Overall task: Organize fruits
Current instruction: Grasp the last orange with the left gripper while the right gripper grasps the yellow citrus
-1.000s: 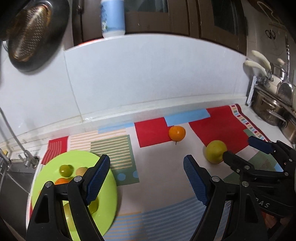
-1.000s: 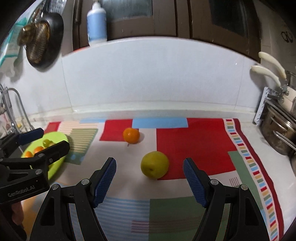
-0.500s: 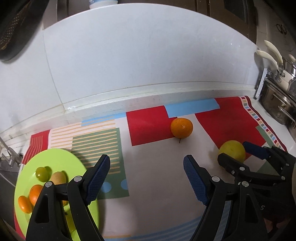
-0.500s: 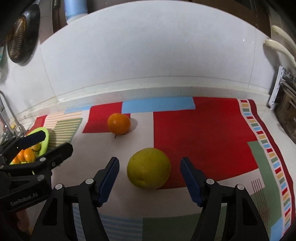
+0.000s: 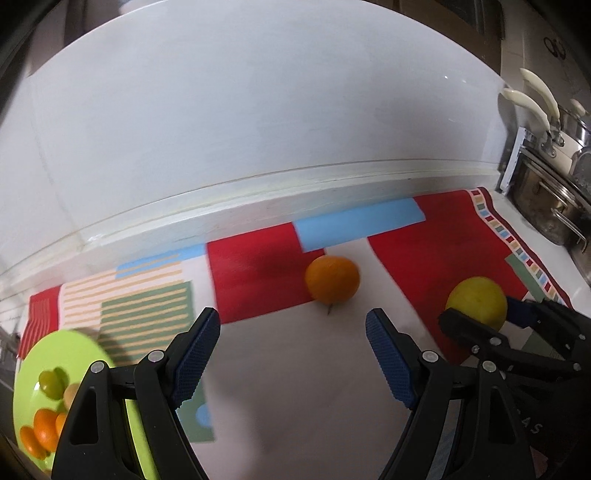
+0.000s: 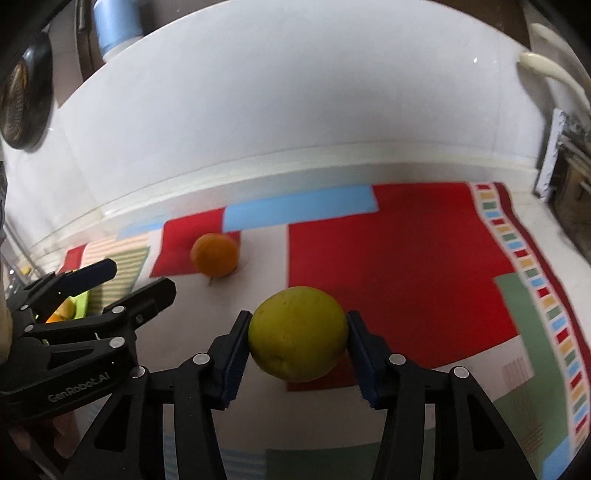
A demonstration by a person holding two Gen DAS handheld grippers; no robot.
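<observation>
A large yellow-green citrus [image 6: 298,333] sits between the blue pads of my right gripper [image 6: 297,345], which has closed on its sides; it also shows in the left wrist view [image 5: 476,304]. An orange [image 5: 332,278] lies on the patterned mat [image 5: 258,369], just ahead of my left gripper [image 5: 291,356], which is open and empty. The orange shows in the right wrist view [image 6: 215,254] too. A lime-green plate [image 5: 75,345] with several small fruits lies at the lower left.
A white backsplash wall [image 5: 258,129] runs behind the mat. Steel pots [image 5: 550,206] and white-handled utensils [image 5: 532,99] stand at the right. A dark pan [image 6: 24,92] and a blue-white bottle [image 6: 116,27] are up at the left.
Both grippers have moved forward and down toward the fruit. My right gripper has closed from wide open onto the yellow-green citrus. The left gripper has stayed open, nearer the orange.
</observation>
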